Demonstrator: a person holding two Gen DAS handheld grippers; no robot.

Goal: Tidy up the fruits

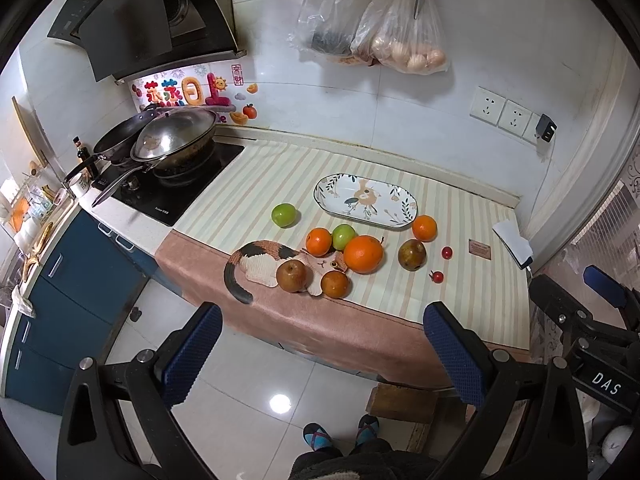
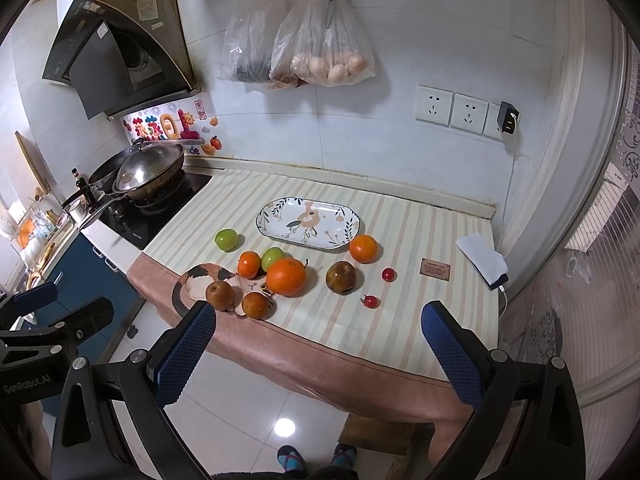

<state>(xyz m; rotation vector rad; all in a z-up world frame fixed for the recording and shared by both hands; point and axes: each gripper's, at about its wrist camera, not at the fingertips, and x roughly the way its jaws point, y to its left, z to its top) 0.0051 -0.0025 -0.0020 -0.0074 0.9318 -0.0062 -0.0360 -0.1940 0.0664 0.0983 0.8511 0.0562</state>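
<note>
Both jaws stand wide apart and hold nothing: the left gripper (image 1: 322, 354) and right gripper (image 2: 316, 350) hang over the floor before the desk (image 2: 400, 320). Near its front edge lie brown fruits on a cat-shaped mat (image 2: 196, 280), then the big orange (image 2: 285, 277), green fruits and cherry tomatoes. Beyond them sits the plate (image 2: 348, 232), bare.

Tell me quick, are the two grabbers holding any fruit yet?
Left gripper: open, holding nothing, back from the counter.
Right gripper: open, holding nothing too.
</note>
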